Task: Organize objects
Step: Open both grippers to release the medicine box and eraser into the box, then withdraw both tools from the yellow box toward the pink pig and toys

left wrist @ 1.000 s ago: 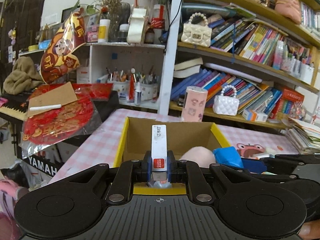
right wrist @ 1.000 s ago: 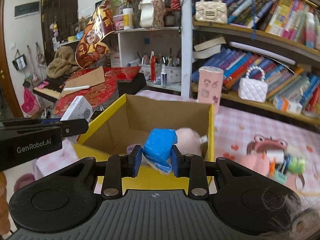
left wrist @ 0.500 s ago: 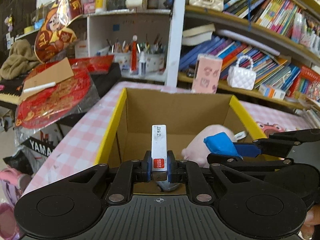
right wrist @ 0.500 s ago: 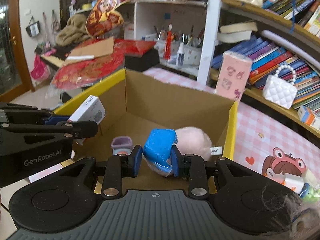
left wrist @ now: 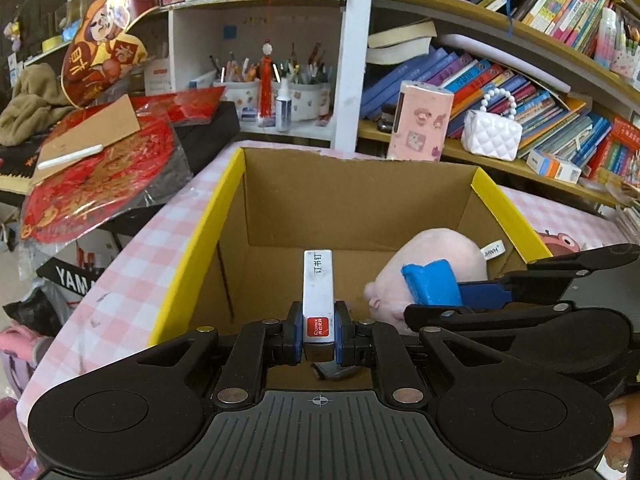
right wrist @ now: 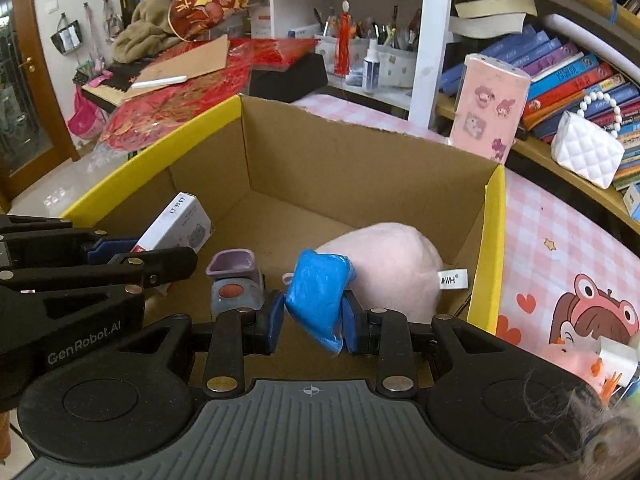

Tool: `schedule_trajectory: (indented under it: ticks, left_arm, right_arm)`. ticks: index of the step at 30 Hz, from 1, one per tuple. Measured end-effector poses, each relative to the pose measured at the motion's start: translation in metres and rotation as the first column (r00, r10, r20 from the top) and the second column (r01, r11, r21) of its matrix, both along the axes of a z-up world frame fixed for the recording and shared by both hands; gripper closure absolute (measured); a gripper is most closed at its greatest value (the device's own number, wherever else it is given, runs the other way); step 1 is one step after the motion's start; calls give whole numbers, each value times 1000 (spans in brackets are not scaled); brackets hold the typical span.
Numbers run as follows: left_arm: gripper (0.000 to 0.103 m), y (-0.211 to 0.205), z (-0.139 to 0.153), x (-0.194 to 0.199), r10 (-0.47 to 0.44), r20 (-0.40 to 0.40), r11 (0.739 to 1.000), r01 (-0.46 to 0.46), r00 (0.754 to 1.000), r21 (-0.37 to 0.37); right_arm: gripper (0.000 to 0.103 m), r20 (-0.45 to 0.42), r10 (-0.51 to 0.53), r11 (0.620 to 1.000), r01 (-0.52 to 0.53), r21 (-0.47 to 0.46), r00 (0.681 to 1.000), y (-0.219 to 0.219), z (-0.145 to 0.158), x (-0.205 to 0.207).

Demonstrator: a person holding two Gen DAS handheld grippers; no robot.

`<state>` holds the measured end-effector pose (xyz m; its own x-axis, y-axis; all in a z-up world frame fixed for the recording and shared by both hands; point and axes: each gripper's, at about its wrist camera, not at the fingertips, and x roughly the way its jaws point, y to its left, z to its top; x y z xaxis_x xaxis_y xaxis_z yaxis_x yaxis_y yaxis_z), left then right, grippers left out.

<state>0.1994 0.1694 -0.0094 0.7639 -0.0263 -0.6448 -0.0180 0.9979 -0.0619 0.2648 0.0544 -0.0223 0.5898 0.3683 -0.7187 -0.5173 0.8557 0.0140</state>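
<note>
A cardboard box with yellow rims (left wrist: 192,232) (right wrist: 490,240) stands open on the pink checked table. My left gripper (left wrist: 318,338) is shut on a white staples box (left wrist: 318,296), held over the box's near left part; it also shows in the right wrist view (right wrist: 176,222). My right gripper (right wrist: 312,320) is shut on a blue packet (right wrist: 318,298), held over the box's near side; the packet also shows in the left wrist view (left wrist: 430,282). Inside the box lie a pink plush toy (right wrist: 392,264) (left wrist: 436,252) and a small purple and grey toy (right wrist: 236,280).
A pink case (right wrist: 490,108) stands behind the box. A white quilted handbag (right wrist: 586,152) and rows of books (left wrist: 500,88) fill the shelf beyond. Red decorations (left wrist: 96,184) lie on a keyboard at the left. Small toys (right wrist: 600,360) lie on the table to the right.
Both grippers moved forward and lower over the box with their loads still held. The inside of the box and the small purple toy came into fuller view.
</note>
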Motion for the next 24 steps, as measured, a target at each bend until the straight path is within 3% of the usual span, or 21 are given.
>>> schedule_trajectory:
  ticks: [4, 7, 12, 16, 21, 24]
  left_arm:
    - [89, -3, 3, -2, -1, 26, 1000, 1, 1000, 7]
    - [86, -3, 9, -4, 11, 59, 1000, -12, 998, 17]
    - [63, 7, 28, -17, 34, 137, 999, -33, 990, -7]
    - [56, 11, 43, -33, 42, 185, 999, -40, 982, -16]
    - [36, 9, 55, -60, 34, 221, 999, -29, 975, -27]
    - [34, 9, 58, -74, 24, 222, 1000, -19, 975, -24]
  right_arm:
    - [75, 11, -10, 1000, 10, 3, 1000, 1, 2, 0]
    - [69, 37, -25, 1000, 25, 4, 999, 0, 7, 0]
    - [55, 85, -62, 997, 59, 41, 994, -9, 24, -3]
    - [49, 140, -104, 993, 93, 78, 985, -16, 40, -19]
    - [43, 194, -155, 984, 135, 113, 969, -23, 54, -51]
    - [43, 192, -184, 979, 162, 124, 964, -26, 57, -68]
